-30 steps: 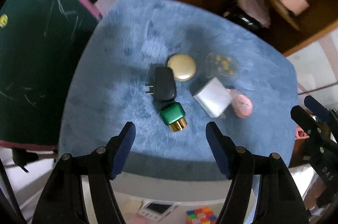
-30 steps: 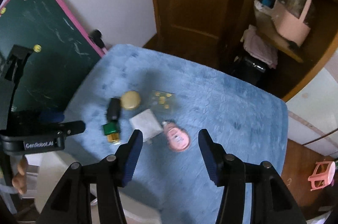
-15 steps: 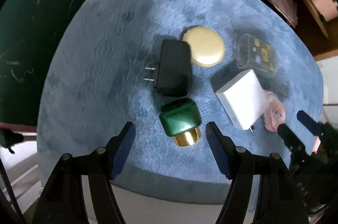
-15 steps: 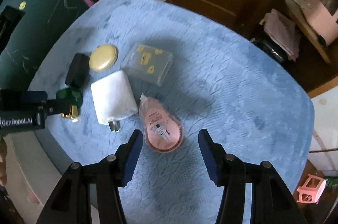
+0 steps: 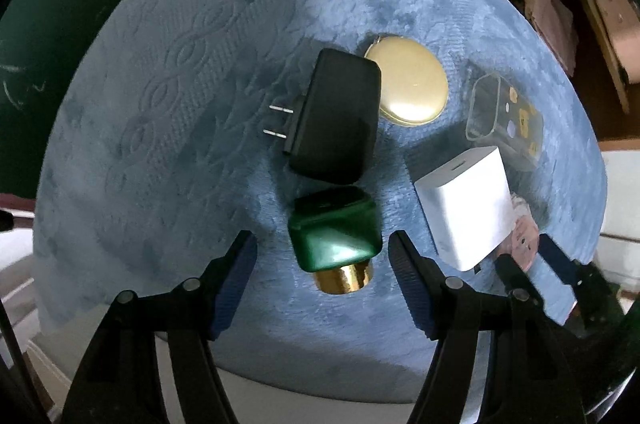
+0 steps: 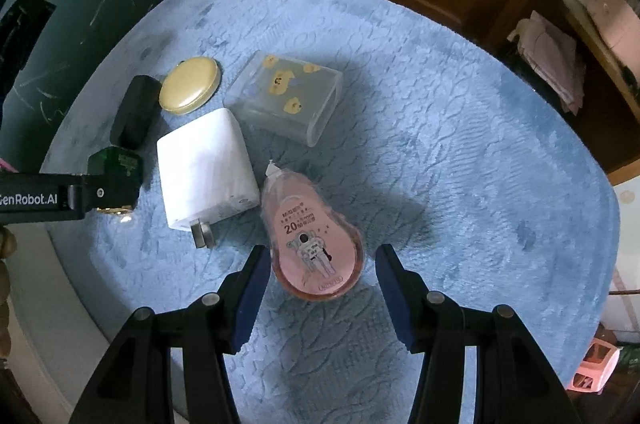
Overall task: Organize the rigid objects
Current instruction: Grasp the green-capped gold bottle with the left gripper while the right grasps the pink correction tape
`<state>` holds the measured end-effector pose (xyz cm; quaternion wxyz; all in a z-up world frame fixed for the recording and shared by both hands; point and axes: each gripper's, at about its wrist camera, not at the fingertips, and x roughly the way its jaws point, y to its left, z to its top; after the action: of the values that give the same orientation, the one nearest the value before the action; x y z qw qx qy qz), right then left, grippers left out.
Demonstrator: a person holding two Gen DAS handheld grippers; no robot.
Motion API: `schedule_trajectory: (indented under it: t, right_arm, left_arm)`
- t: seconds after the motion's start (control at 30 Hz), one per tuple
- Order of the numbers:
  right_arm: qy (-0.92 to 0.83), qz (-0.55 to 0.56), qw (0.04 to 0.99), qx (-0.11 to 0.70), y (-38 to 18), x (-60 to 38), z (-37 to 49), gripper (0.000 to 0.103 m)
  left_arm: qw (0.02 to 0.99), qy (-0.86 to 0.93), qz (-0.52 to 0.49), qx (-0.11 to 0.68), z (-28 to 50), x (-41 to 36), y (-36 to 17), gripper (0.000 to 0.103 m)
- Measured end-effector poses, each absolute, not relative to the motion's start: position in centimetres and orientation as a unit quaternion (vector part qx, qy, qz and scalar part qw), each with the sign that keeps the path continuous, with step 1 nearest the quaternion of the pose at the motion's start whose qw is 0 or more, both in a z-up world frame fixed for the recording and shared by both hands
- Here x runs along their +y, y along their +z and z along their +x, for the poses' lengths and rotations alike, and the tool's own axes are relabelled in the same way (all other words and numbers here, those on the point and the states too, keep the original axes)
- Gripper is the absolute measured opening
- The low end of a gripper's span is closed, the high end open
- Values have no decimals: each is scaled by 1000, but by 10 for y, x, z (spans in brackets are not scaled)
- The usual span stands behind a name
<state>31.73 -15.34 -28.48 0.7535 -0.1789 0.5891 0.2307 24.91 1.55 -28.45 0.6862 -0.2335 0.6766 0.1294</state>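
"genrobot.ai" lettering (image 6: 28,199) on left gripper (image 5: 320,252), fingers parted and narrowing round green bottle (image 5: 334,230); right gripper (image 6: 320,260) parted beside "20"-marked pink tape dispenser (image 6: 316,240)

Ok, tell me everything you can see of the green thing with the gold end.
The green bottle is a small, glossy, square-shouldered block with a shiny gold cap facing the table edge. It lies on its side on the blue cloth, just below the black charger, possibly touching it. The left gripper straddles it, pads not touching.
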Motion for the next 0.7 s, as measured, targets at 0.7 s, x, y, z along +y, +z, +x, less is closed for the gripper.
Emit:
schedule_trajectory:
  t: [0.7]
  right_arm:
    - [227, -189, 749, 593, -298, -147, 321, 52]
  left_arm:
    - [675, 173, -311, 647, 244, 26, -287, 47]
